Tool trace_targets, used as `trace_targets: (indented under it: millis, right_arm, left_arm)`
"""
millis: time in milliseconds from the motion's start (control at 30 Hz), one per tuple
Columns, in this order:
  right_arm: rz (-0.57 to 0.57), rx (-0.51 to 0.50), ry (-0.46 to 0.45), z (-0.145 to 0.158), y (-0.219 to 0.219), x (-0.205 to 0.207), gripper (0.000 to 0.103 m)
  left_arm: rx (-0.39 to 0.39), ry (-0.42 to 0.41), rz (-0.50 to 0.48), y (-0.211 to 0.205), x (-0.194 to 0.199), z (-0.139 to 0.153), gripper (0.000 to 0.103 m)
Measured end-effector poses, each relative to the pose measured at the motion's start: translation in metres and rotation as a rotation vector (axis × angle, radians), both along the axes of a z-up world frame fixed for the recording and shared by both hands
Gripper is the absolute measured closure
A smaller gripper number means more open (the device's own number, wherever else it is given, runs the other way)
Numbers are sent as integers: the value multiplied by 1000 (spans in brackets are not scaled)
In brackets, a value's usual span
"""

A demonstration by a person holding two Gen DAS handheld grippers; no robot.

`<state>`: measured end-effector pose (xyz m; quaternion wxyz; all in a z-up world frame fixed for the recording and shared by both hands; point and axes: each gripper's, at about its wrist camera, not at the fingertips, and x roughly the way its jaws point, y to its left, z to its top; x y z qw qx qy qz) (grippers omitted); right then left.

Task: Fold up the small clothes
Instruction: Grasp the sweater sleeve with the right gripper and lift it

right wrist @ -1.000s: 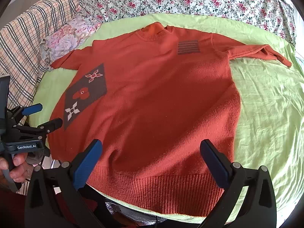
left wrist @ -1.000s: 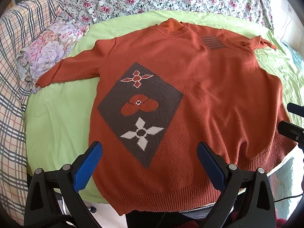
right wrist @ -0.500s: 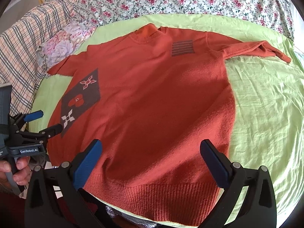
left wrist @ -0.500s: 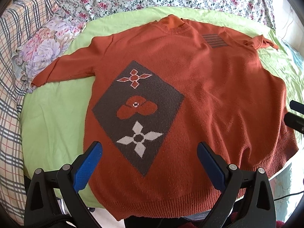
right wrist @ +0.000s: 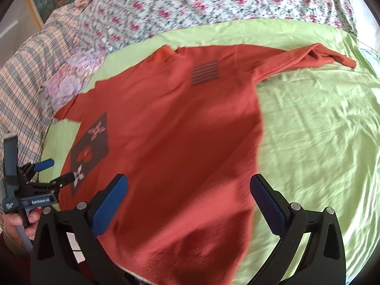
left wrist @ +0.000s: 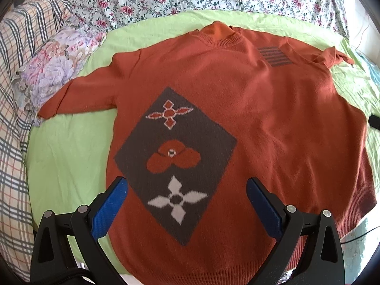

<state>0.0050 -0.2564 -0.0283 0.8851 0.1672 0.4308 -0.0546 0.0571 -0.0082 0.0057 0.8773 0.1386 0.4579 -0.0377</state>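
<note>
Flat | orange sweater (left wrist: 273,109) on green sheet (left wrist: 68,156) | both tools wide (left tool (left wrist: 185,204), right tool (right wrist: 187,201))

**Two wrist fisheyes, both facing the bed head**

Left wrist view: low, close above the hem of the orange sweater (left wrist: 249,109), looking toward 12 o'clock; grey diamond patch (left wrist: 175,163) dead centre. Right wrist view: same heading, set further right, blurred; sweater fills 9 to 12, green sheet (right wrist: 315,147) at 3. Shared: sweater, floral bedding (right wrist: 190,7), left gripper (right wrist: 59,172) at 9.
</note>
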Motion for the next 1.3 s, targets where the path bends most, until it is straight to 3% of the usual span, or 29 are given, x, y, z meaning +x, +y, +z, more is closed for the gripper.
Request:
trace_targets:
  millis: [167,367,667,800,867,933,1000,1033,1167,1300]
  right_arm:
    - [-79,2,-20,10,-45,15,23]
    - [-229,15,-39,30,-132,45,39]
    - [-461,-11,-38,49,-280,117,45]
    - [-537,1,4,36,-338,154,48]
    - [-586,36,54,16,-373,177,56]
    - [-599,47,78,8,-382,182,63]
    - [-619,45,131,-6,-393,188,79]
    - [-620,34,138,-9,-394,189,95]
    - [-573,31,34,0,-377,177,98]
    - [-447,82,-81,23,-326,170,98]
  left_arm:
    - [-9,50,17,0,23,-5,3]
    - [-8,56,24,-4,50,-10,3]
    - [-9,87,45,-14,103,-26,3]
    - [-5,98,43,-23,120,-33,3]
    - [-8,102,43,-26,128,-36,3]
    - [-16,109,46,-28,135,-38,3]
    - [-34,113,48,-29,140,-39,3]
    - [-43,114,47,-29,142,-40,3]
    - [-60,119,33,-30,140,-42,3]
    - [-77,118,29,-24,132,-41,3]
